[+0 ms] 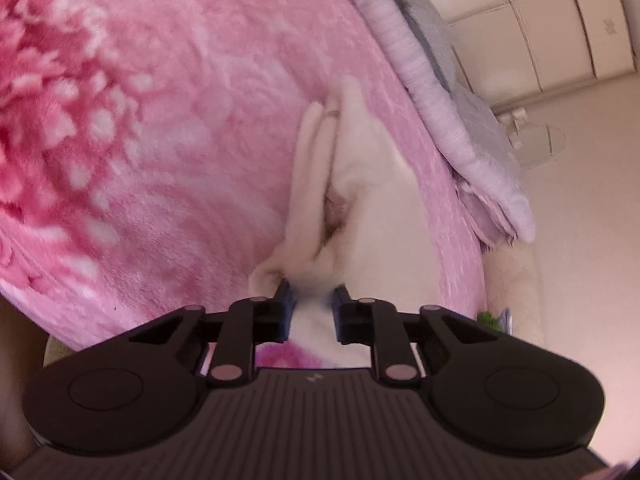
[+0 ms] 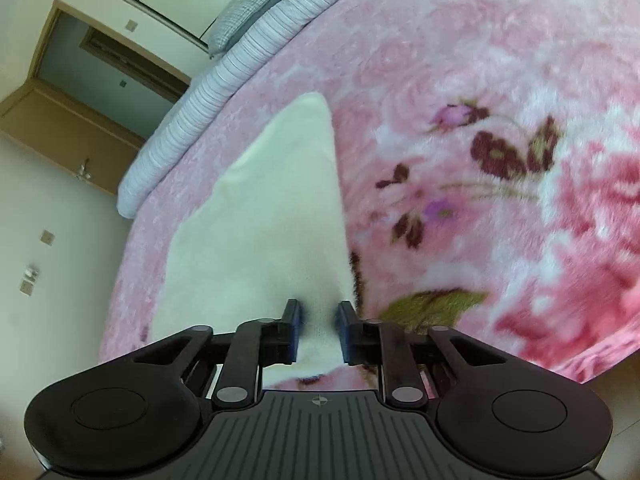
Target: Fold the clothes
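Fingers of the left gripper and right gripper each pinch the soft cream-white garment over the pink floral fleece blanket.

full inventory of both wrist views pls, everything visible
white garment: 1, cream-white, on the blanket, its near edge between both grippers' fingers
blanket: 1, pink with red flowers, covering the bed
striped bedding: 1, pale lilac stripes, folded along the far edge of the bed
pillow: 1, grey-blue check, beyond the striped bedding
door: 1, brown wood, open, at left in the right wrist view
wall switches: several, beige, on the cream wall below the door
cabinet doors: several, cream, beyond the bed
left gripper: 1, black, blue pads, shut on garment
right gripper: 1, black, blue pads, shut on garment
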The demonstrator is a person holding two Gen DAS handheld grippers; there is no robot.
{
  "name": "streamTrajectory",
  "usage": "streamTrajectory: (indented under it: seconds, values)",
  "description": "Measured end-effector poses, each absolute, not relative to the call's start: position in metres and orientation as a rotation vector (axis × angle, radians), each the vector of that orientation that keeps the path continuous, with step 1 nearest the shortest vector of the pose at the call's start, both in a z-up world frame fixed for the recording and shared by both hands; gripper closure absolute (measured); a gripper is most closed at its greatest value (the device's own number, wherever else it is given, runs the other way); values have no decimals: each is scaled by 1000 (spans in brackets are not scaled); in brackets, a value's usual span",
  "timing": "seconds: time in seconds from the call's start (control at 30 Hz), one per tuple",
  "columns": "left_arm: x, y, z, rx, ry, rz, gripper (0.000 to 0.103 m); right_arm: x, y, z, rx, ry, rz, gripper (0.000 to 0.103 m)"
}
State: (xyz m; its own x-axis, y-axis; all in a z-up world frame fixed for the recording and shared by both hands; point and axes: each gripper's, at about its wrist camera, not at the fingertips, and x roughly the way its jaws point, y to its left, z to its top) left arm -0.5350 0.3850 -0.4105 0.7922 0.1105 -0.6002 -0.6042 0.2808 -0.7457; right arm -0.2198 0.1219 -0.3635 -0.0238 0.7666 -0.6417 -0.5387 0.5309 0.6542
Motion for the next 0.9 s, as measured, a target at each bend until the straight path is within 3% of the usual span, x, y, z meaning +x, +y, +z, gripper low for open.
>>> streamTrajectory:
  seconds: [0.1, 0.27, 0.3, 0.33, 0.4, 0.43, 0.5, 0.57, 0.7, 0.73, 0.83, 0.87, 0.9]
  values:
    - [-538, 376, -409, -1162, 513, 480, 103, -221, 122, -363, 158, 1172, 1062, 96]
    - [-543, 377, -426, -1191, 574, 510, 103, -223, 122, -360, 66, 1126, 1072, 96]
    - [-543, 379, -426, -1210, 556, 504, 100, -223, 119, -356, 92, 1121, 1076, 96]
    - [-543, 381, -425, -1228, 538, 498, 83, -223, 117, -352, 118, 1116, 1080, 95]
    - [-543, 385, -423, -1266, 501, 486, 59, -220, 113, -343, 167, 1112, 1083, 86]
    - [-544, 387, -422, -1284, 482, 480, 56, -219, 111, -339, 198, 1116, 1085, 80]
    - [-544, 391, -420, -1321, 445, 468, 56, -217, 109, -337, 251, 1136, 1076, 52]
    - [-545, 395, -419, -1357, 407, 456, 55, -216, 108, -339, 282, 1161, 1059, 48]
    - [-542, 396, -411, -1358, 370, 428, 62, -212, 109, -351, 340, 1220, 1033, 48]
    - [-541, 395, -409, -1349, 365, 420, 72, -211, 109, -354, 349, 1232, 1025, 48]
    - [-538, 393, -402, -1322, 352, 398, 82, -209, 111, -360, 367, 1238, 1028, 51]
    - [-537, 392, -400, -1313, 348, 390, 83, -210, 114, -360, 353, 1233, 1030, 64]
    - [-536, 392, -397, -1304, 343, 383, 85, -210, 117, -359, 332, 1227, 1032, 86]
